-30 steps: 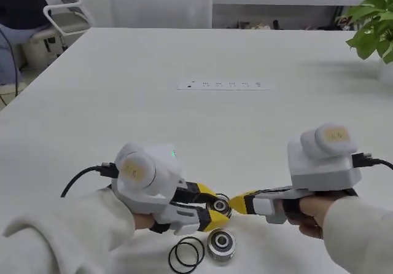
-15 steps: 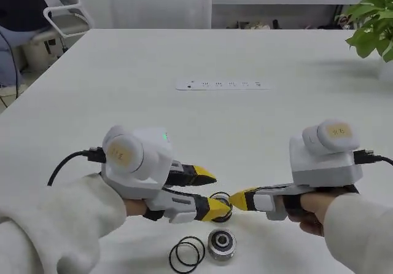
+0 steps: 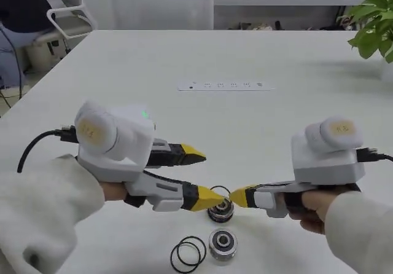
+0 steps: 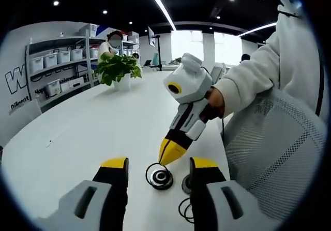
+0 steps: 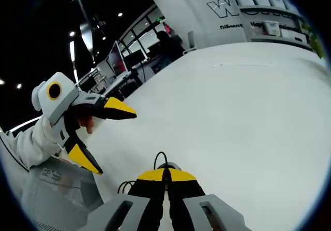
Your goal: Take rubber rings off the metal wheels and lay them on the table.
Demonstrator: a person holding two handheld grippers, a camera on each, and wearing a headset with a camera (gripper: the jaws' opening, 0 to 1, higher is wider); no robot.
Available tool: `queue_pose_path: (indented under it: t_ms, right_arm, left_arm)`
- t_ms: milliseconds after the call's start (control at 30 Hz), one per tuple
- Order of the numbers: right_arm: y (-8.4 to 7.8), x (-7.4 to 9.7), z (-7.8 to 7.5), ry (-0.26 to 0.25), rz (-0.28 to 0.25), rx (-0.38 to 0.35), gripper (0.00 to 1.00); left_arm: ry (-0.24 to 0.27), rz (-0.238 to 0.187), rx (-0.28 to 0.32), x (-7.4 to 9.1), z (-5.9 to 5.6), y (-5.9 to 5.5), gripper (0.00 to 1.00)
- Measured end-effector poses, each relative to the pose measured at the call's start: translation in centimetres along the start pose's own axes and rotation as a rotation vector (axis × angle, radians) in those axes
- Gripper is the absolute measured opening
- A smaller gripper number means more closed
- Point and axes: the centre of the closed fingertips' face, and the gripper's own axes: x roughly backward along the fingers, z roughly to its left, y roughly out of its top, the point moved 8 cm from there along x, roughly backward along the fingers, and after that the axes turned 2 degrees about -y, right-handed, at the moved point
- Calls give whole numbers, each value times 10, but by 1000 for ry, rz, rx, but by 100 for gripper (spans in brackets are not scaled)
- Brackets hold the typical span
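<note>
Left tool [image 3: 211, 177] has lifted away, wide open and empty. Right tool [image 3: 237, 198], closed, seems to pinch the ring [image 4: 148, 171] on the wheel [image 3: 221, 212]. Next, pull it free.

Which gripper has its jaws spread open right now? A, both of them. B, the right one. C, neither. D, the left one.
D: the left gripper's jaws stand wide apart near the metal wheel, while the right gripper's are closed on a rubber ring.

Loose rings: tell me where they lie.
In the head view the rings lie flat on the table at bottom centre, just left of the nearer wheel.
</note>
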Motion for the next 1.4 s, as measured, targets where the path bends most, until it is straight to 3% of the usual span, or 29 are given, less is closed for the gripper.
queue_pose_path:
  t_ms: [267, 567, 800, 967, 1267, 1400]
  right_arm:
    - [5, 2, 4, 20, -25, -10, 0]
    - [7, 1, 11, 50, -28, 5, 0]
    - [7, 0, 20, 82, -23, 17, 0]
    - [7, -2, 26, 104, -16, 25, 0]
    - [4, -3, 34, 135, 1, 37, 0]
    - [3, -4, 36, 145, 7, 40, 0]
  left_arm:
    - [16, -9, -28, 21, -8, -1, 50]
    - [57, -23, -16, 43, -18, -6, 57]
    - [68, 26, -5, 55, -32, -23, 58]
    - [73, 33, 36, 64, -38, -35, 59]
    - [84, 33, 91, 70, -40, -43, 66]
    - [77, 57, 110, 70, -43, -51, 68]
